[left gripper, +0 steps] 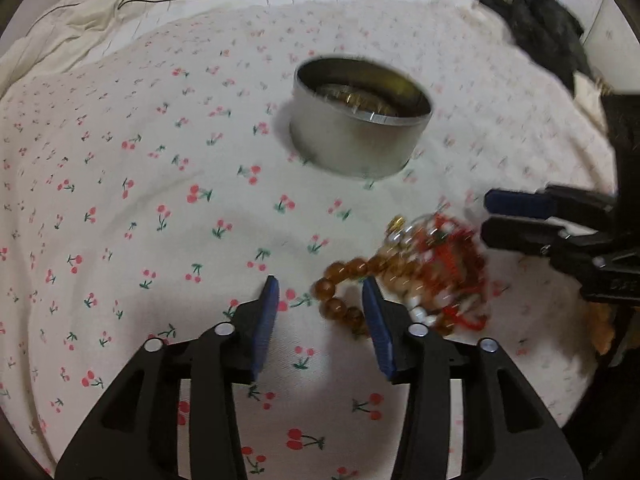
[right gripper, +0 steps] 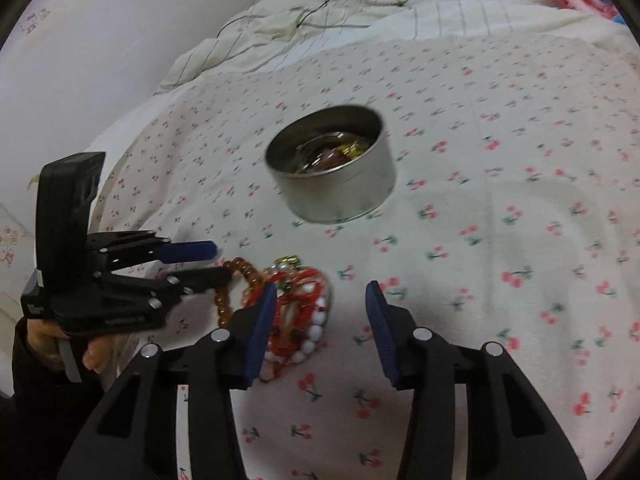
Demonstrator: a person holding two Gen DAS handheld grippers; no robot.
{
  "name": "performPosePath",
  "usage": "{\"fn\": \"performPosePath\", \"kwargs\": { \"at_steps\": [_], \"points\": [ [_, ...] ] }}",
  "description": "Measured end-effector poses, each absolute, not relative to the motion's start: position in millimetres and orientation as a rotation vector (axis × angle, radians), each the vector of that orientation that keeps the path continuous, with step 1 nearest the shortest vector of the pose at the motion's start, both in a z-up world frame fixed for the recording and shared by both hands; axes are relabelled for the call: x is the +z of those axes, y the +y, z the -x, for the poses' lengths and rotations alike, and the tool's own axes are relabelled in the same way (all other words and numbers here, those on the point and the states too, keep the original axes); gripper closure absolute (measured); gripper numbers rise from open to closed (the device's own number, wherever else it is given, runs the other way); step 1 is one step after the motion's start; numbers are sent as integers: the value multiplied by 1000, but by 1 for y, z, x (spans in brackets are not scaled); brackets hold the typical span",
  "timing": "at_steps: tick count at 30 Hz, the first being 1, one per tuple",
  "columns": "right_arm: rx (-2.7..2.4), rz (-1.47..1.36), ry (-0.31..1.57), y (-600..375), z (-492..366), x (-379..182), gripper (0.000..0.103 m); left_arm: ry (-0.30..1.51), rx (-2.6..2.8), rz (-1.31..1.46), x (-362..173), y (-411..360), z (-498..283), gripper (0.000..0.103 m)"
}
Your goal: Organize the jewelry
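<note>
A round silver tin (left gripper: 360, 120) stands open on the cherry-print sheet, with metal jewelry inside; it also shows in the right wrist view (right gripper: 332, 164). A pile of jewelry (left gripper: 432, 276) lies near me: an amber bead bracelet (left gripper: 344, 284), red cord pieces and white beads. It shows in the right wrist view (right gripper: 296, 308) too. My left gripper (left gripper: 322, 292) is open and empty, its right finger beside the amber beads. My right gripper (right gripper: 322, 296) is open and empty, its left finger over the pile. Each gripper shows in the other's view: the right (left gripper: 486, 216), the left (right gripper: 222, 262).
The cherry-print sheet (left gripper: 160, 200) covers the bed. A rumpled cream quilt (left gripper: 120, 12) with thin black cables lies at the back. Dark clothing (left gripper: 548, 28) sits at the back right. A white wall (right gripper: 100, 40) rises on the left.
</note>
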State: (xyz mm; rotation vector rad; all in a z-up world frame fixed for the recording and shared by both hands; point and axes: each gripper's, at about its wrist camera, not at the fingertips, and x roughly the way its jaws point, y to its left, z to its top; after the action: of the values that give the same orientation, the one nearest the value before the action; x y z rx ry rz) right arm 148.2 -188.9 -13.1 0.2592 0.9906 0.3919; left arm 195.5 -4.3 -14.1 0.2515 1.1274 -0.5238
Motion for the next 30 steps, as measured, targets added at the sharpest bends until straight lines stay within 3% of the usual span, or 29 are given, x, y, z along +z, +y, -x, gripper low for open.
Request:
{"fn": "performPosePath", "kwargs": {
  "at_steps": [5, 7, 9, 10, 11, 14, 27, 30],
  "points": [
    [397, -264, 1015, -179, -156, -23, 70, 1125, -507, -280, -18, -4, -193, 53],
    [396, -262, 1026, -177, -158, -27, 85, 1121, -505, -295, -19, -4, -191, 52],
    [394, -259, 1010, -177, -157, -24, 94, 1120, -509, -303, -19, -7, -192, 52],
    [401, -271, 994, -179, -155, -20, 95, 1121, -514, -303, -18, -7, -192, 61],
    [403, -275, 982, -180, -155, -16, 95, 1133, -538, -293, -18, -7, -192, 78],
    [397, -298, 952, -187, -154, -8, 95, 1118, -552, -324, -16, -10, -188, 93],
    [333, -399, 953, -220, -158, -7, 95, 1096, -482, -321, -5, -4, -197, 92],
    [334, -417, 953, -223, -158, -8, 95, 1021, -550, -252, 14, -4, -193, 81]
  ]
}}
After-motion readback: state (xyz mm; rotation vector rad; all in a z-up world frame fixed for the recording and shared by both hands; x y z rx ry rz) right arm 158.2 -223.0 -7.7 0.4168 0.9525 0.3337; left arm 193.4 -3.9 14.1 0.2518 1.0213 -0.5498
